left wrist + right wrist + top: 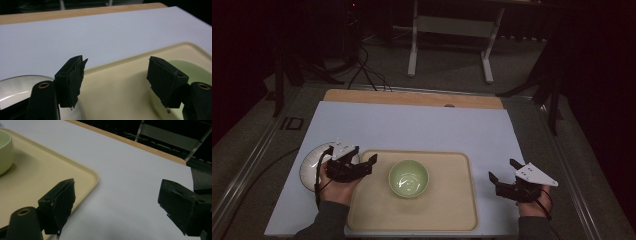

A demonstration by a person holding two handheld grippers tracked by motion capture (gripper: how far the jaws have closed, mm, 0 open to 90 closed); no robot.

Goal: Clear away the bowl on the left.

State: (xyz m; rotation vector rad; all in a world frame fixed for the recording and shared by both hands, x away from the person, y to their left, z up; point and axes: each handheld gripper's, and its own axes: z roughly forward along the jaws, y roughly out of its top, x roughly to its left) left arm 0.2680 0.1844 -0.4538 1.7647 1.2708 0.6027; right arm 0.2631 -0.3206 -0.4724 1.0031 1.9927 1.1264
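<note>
A pale green bowl (408,178) stands upright and empty near the middle of a beige tray (452,205). A white plate (311,167) lies on the sheet just left of the tray. My left gripper (365,155) hovers over the tray's left edge, between plate and bowl, open and holding nothing. In the left gripper view its jaws stand wide apart over the tray (117,87), with the bowl (197,71) behind the right jaw and the plate (15,90) at lower left. My right gripper (503,169) is open over bare sheet to the right of the tray (32,177), far from the bowl (4,150).
A pale sheet (412,125) covers the table, and a wooden edge (412,97) shows at the far side. Beyond the table stand a white frame (452,35) and cables (362,65) on the floor.
</note>
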